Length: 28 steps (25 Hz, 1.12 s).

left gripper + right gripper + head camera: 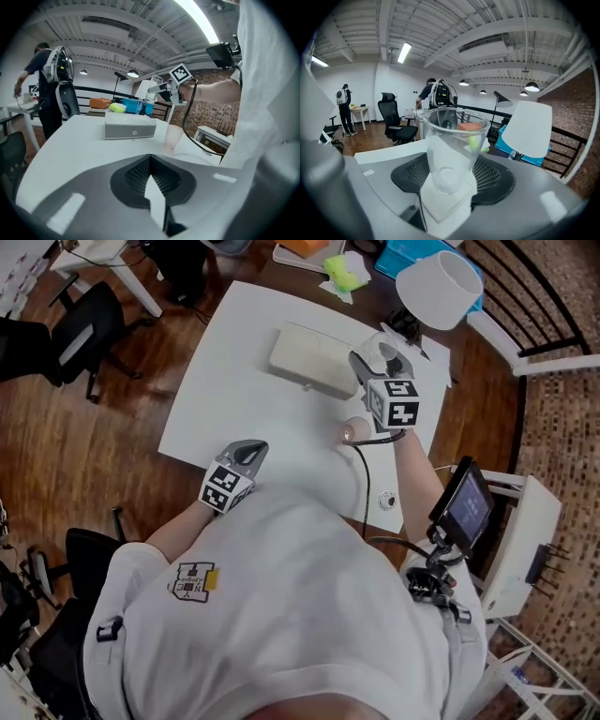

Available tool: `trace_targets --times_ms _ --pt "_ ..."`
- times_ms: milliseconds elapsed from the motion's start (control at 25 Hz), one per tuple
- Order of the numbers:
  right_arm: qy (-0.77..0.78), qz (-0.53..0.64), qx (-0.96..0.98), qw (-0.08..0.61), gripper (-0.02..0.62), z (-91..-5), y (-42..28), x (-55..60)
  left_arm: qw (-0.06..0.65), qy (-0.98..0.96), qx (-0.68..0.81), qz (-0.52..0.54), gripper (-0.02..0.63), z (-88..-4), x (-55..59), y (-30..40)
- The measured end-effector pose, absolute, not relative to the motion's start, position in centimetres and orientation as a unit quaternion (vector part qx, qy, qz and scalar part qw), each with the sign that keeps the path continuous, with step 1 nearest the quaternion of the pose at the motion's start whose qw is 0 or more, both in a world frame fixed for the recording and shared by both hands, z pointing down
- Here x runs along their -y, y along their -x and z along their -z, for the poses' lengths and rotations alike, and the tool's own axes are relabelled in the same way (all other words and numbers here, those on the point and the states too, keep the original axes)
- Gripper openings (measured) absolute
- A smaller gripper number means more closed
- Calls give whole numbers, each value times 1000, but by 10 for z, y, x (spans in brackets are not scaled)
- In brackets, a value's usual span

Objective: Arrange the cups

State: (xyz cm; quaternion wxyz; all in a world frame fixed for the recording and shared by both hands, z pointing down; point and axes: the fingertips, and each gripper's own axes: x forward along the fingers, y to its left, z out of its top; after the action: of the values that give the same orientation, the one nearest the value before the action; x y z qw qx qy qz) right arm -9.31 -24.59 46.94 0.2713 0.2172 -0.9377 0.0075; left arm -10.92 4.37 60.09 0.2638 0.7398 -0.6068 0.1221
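A clear plastic cup stands upright between the jaws of my right gripper, which is shut on it and holds it above the white table. In the head view this gripper hangs with the cup over the table's right part, beside a white box. A pale pink cup stands on the table below that hand; it also shows as the pink cup in the left gripper view. My left gripper is shut and empty at the near table edge, its jaws closed on nothing.
The white box lies mid-table. A lamp with a white shade, a blue bin and a yellow-green item crowd the far right corner. A black cable trails over the table. An office chair stands left.
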Motion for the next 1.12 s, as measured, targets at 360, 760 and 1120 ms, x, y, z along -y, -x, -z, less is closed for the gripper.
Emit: trace_targets --times_ms 360,760,1120 --pt "-209 -18 933 294 281 -519 123 273 278 -699 648 -115 0 -600 -65 131" --pt "-201 -7 926 319 281 -561 131 269 289 -690 652 -122 0 -603 -73 129" --pt "-203 -3 929 310 281 -573 137 267 298 -690 648 -124 0 -609 -73 132"
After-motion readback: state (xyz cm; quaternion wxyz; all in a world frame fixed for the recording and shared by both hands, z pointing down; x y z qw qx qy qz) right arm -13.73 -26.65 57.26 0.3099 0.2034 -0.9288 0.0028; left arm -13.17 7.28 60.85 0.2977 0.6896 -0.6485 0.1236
